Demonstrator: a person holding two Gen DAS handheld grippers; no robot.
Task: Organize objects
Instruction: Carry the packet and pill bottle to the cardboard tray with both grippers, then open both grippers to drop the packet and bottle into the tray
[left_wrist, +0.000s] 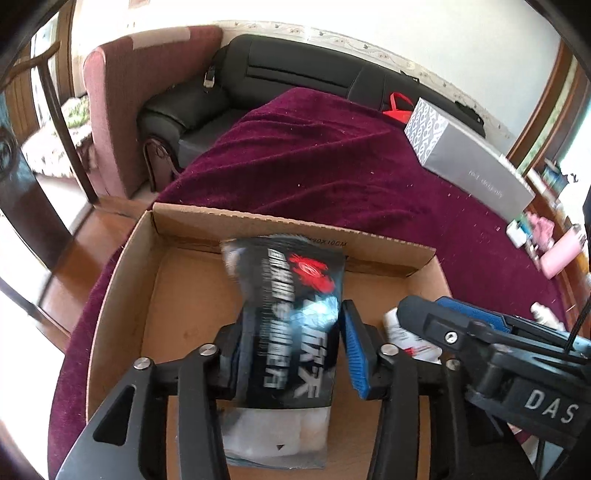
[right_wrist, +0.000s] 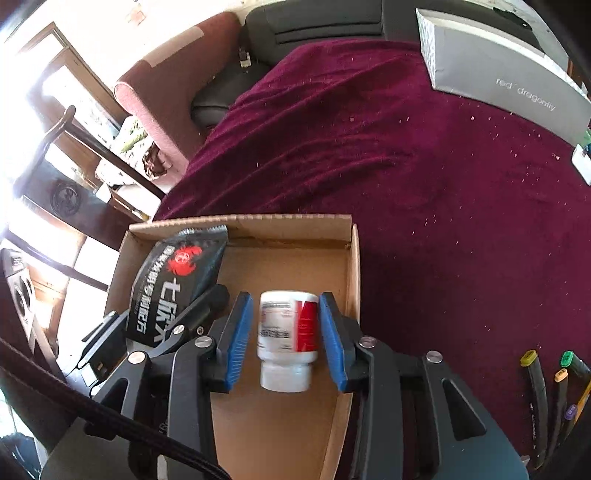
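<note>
- I have both grippers tilted steeply down into the shallow cardboard box (left_wrist: 122, 295), side by side, the right one close beside the left.
- My left gripper (left_wrist: 291, 343) is partly open. The black packet (left_wrist: 295, 317) stands between its jaws; the blue pad (left_wrist: 354, 354) on the right side sits just clear of it, while the other pad is hidden behind the packet, so I cannot tell if that one touches.
- My right gripper (right_wrist: 286, 341) is partly open around the white bottle (right_wrist: 288, 339), with a narrow gap on each side; the bottle lies on the box floor, cap toward the camera.
- The box rests on a maroon cloth (right_wrist: 443, 184), with a grey carton (right_wrist: 498, 70) farther back and some pens (right_wrist: 546, 391) to the right.
</note>
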